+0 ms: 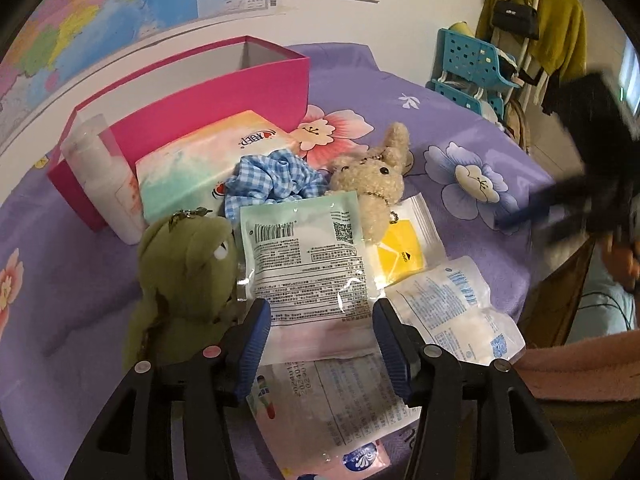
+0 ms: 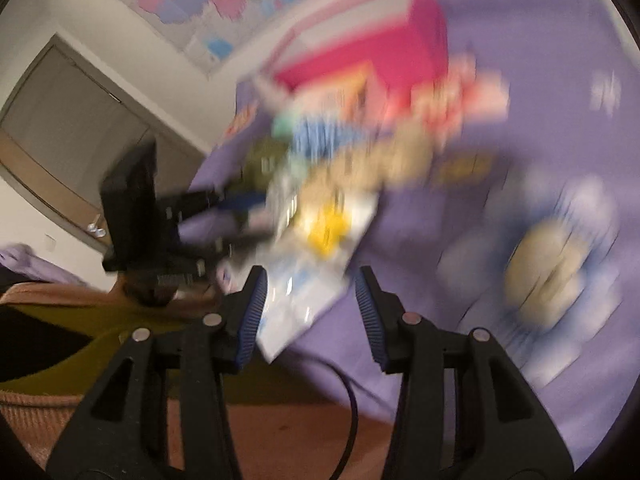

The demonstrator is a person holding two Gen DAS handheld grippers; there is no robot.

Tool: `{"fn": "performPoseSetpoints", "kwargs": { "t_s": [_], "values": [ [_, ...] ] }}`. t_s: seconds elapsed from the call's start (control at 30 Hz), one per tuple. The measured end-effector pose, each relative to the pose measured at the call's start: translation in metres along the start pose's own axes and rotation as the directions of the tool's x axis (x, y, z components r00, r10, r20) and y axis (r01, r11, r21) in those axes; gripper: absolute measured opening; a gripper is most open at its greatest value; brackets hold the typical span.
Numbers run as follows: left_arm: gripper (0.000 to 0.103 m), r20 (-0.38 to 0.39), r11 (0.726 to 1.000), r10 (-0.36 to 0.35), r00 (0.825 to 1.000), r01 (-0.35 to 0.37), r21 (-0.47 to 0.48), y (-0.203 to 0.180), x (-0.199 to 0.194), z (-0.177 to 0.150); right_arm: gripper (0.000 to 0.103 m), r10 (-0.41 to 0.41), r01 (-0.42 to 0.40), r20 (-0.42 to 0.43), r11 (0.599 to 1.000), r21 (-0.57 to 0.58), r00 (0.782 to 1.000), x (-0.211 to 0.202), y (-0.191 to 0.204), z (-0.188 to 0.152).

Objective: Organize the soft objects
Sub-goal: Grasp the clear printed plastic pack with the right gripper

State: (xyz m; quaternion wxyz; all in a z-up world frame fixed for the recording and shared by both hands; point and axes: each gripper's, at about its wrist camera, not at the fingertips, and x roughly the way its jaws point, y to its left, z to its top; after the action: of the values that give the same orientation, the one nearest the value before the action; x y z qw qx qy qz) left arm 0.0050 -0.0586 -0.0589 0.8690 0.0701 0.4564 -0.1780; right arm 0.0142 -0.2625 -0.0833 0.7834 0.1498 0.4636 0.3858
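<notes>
**Two open grippers over a heap of soft things on a purple bedspread**

In the left wrist view, the left gripper (image 1: 322,338) fills the bottom of the frame, its blue-padded fingers (image 1: 253,346) spread wide apart and holding nothing. Between and just beyond them lies a pale green sachet (image 1: 304,256) printed with a barcode, at the centre of the frame. A green plush toy (image 1: 184,276) sits to its left, touching its edge. Above the sachet is a blue checked scrunchie (image 1: 272,178), and to the right of that a beige plush bunny (image 1: 376,178) lying partly on a yellow and white packet (image 1: 404,252). A clear packet with blue print (image 1: 456,316) lies at lower right, and a pink-edged packet (image 1: 332,400) runs under the gripper at the bottom. A pastel tissue pack (image 1: 196,160) leans against an open pink box (image 1: 208,80) at upper left, with a white bottle (image 1: 108,184) beside it. All rest on a purple floral bedspread (image 1: 460,128). A map (image 1: 100,12) hangs on the wall at top left.

The right gripper (image 1: 520,216) shows as a dark blur at the right edge.

The right wrist view is heavily motion-blurred. The right gripper (image 2: 310,312) sits at bottom centre, fingers (image 2: 370,320) apart and empty. The pink box (image 2: 360,44) is a smear at top centre, the heap below it, and the left gripper (image 2: 240,216) appears dark at middle left.
</notes>
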Motion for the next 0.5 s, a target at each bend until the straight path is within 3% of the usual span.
{"fn": "performPoseSetpoints", "kwargs": {
  "t_s": [0.1,0.23,0.27,0.3,0.37,0.5],
  "values": [
    [0.055,0.001,1.0,-0.005,1.0,0.005,-0.013,0.0,0.002,-0.001,0.05,0.081,-0.077,-0.04,0.993,0.093,0.996,0.022,-0.012,-0.015],
    [0.055,0.0,0.999,-0.014,1.0,0.013,-0.037,0.002,0.0,-0.001,0.05,0.14,-0.137,-0.011,0.982,0.133,0.99,0.04,-0.014,-0.021],
    [0.055,-0.001,0.999,-0.019,1.0,0.019,-0.045,0.003,-0.001,-0.001,0.034,0.148,-0.146,-0.007,0.98,0.133,0.989,0.042,-0.013,-0.021],
    [0.055,0.0,0.998,-0.025,1.0,0.025,-0.057,0.005,-0.003,-0.002,0.03,0.156,-0.155,-0.003,0.98,0.125,0.988,0.044,-0.011,-0.02],
    [0.055,-0.003,0.996,-0.045,0.999,0.044,-0.079,0.009,-0.006,-0.004,0.025,0.125,-0.126,0.012,0.987,0.096,0.992,0.041,-0.005,-0.019],
    [0.055,0.001,0.978,-0.155,0.988,0.153,-0.139,0.02,-0.014,-0.01,0.021,0.042,-0.043,0.058,0.999,0.006,0.997,0.03,0.011,-0.014]
  ]
}}
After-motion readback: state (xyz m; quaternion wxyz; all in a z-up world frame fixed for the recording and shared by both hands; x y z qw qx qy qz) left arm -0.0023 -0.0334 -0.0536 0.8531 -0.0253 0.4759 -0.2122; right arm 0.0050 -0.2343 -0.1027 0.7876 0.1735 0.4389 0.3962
